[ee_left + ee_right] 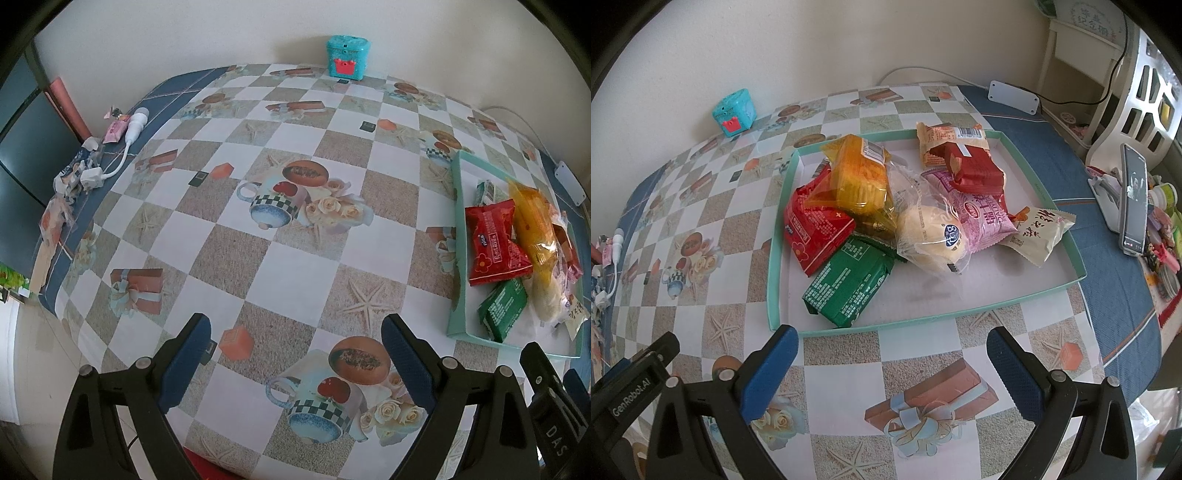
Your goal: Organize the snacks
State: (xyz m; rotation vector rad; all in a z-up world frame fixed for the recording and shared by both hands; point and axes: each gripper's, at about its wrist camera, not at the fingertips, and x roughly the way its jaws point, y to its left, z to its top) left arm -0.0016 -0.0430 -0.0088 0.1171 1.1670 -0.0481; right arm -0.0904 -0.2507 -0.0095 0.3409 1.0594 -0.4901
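A shallow teal tray point(774, 266) on the patterned table holds several wrapped snacks: a red pack point(816, 229), a green pack point(849, 284), a yellow-orange pack point(860, 177), a clear-wrapped bun point(931, 232), a pink pack point(979, 210), a dark red pack point(975, 166) and a cream pack point(1041, 232). My right gripper point(892, 354) is open and empty just in front of the tray's near rim. The tray point(457, 236) lies at the right in the left wrist view. My left gripper point(295, 336) is open and empty over the bare tablecloth, left of the tray.
A teal toy box point(347, 57) stands at the back by the wall. A white charger and cable point(129, 136) and small wrappers point(74, 173) lie at the left edge. A phone on a stand point(1132, 199) and clutter sit at the right. A white power strip point(1014, 96) lies behind the tray.
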